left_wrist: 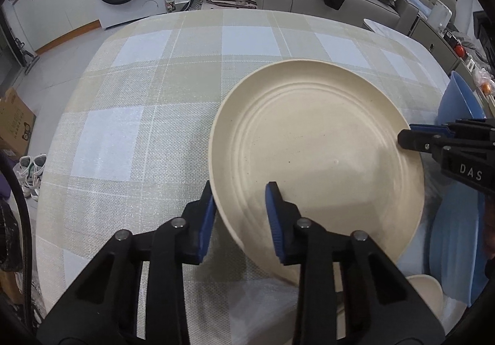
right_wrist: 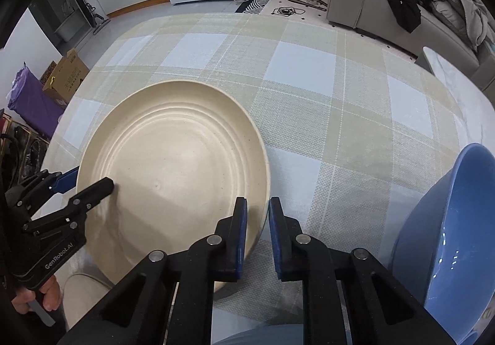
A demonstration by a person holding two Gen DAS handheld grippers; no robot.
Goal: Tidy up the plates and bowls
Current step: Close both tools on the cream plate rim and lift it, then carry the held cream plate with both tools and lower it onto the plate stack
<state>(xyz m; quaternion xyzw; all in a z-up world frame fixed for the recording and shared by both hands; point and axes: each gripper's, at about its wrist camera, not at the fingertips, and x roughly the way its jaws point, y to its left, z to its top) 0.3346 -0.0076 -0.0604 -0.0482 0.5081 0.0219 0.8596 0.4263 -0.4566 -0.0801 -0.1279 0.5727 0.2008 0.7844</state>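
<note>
A large cream plate [left_wrist: 315,153] [right_wrist: 173,171] with ridged rings lies over the checked tablecloth [left_wrist: 130,116]. My left gripper [left_wrist: 241,199] grips its near-left rim, one blue pad outside the rim and one on the inner face. In the right wrist view that same left gripper [right_wrist: 89,187] shows one finger above the plate and one below. My right gripper [right_wrist: 256,212] is shut on the opposite rim, the edge pinched between its pads. From the left wrist view, the right gripper [left_wrist: 408,134] reaches in from the right.
A blue bowl [right_wrist: 448,236] [left_wrist: 461,97] stands at the table's right side, with a blue plate [left_wrist: 454,252] and another cream dish [left_wrist: 423,292] near the front edge. A hand [right_wrist: 37,298] holds the left gripper's handle. A sofa and a washing machine stand beyond the table.
</note>
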